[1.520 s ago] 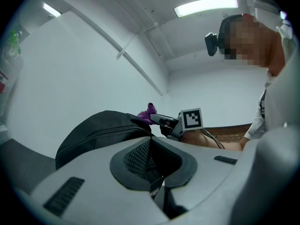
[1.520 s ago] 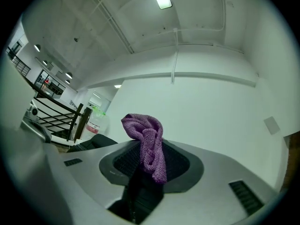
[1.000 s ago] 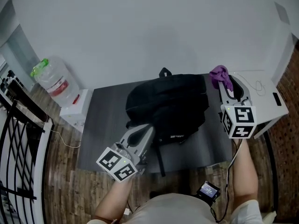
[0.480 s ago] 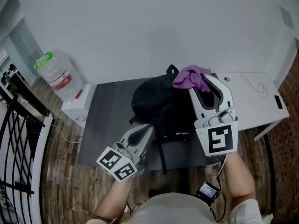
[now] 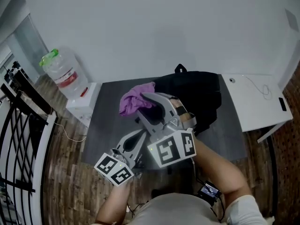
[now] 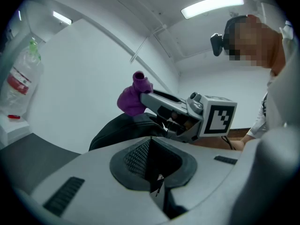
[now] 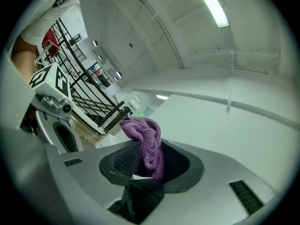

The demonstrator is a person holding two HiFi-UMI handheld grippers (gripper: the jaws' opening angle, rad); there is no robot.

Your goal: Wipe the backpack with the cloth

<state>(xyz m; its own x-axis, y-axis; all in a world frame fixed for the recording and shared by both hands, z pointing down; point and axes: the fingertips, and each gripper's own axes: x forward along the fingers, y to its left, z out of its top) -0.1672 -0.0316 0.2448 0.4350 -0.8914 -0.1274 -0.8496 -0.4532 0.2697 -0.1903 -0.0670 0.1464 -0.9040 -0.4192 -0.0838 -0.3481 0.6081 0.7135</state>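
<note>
The black backpack [image 5: 199,95] lies on a dark grey mat [image 5: 105,114] against the white wall. My right gripper [image 5: 146,101] reaches across its left part, shut on a bunched purple cloth [image 5: 132,103] that hangs past the pack's left edge. In the right gripper view the cloth [image 7: 146,144] sticks up between the pads of that gripper [image 7: 143,165]. My left gripper [image 5: 139,137] sits lower, just under the right one, jaws together with nothing held. Its own view shows the left gripper [image 6: 153,168], the backpack [image 6: 123,128] ahead and the cloth [image 6: 133,95] above it.
A water bottle [image 5: 60,74] stands at the left by a small white box [image 5: 83,103]. A black metal railing [image 5: 18,125] runs along the left edge. A low white table [image 5: 255,102] with a thin cable borders the mat on the right.
My right gripper has swung leftward with the cloth, from the backpack's right edge across its top to its left side. The left gripper has shifted only a little.
</note>
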